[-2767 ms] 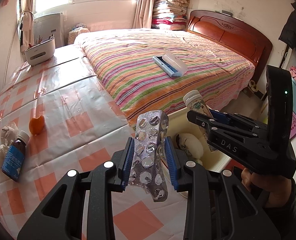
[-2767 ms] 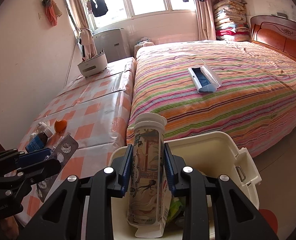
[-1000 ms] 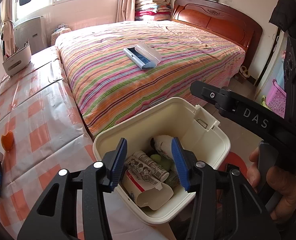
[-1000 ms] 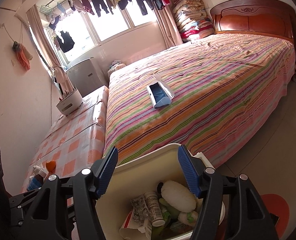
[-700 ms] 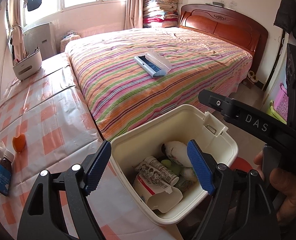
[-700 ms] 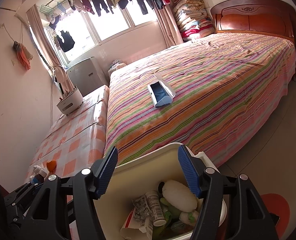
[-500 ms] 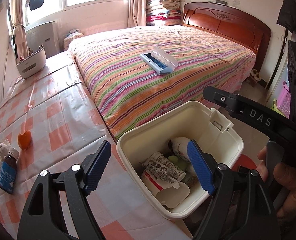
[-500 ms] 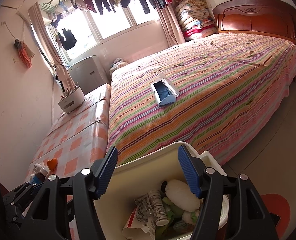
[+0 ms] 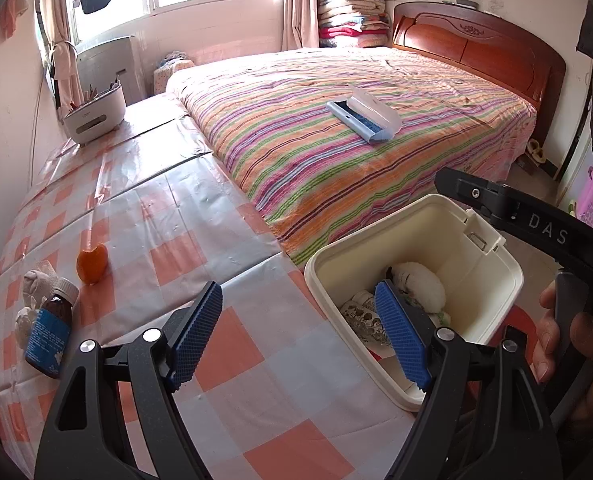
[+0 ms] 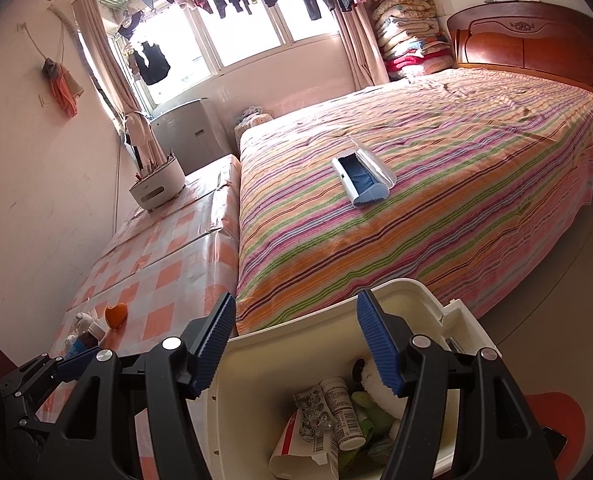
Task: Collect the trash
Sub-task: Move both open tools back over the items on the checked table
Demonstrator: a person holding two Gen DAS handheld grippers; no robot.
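Blister pack and tube now in bin (image 9: 412,236); left claw (image 9: 300,336) newly widened, right claw (image 10: 294,344) apart, both empty.

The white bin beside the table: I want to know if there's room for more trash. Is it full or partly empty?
Partly empty. In the right wrist view the white bin holds a white tube, a foil strip and other litter low down, with bare inner wall above.

Blown-out window (image 10: 248,36) daylight, fisheye-warped dark edges

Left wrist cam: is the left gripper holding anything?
No. The left gripper stands open over the checked tablecloth beside the bin, nothing between its pads.
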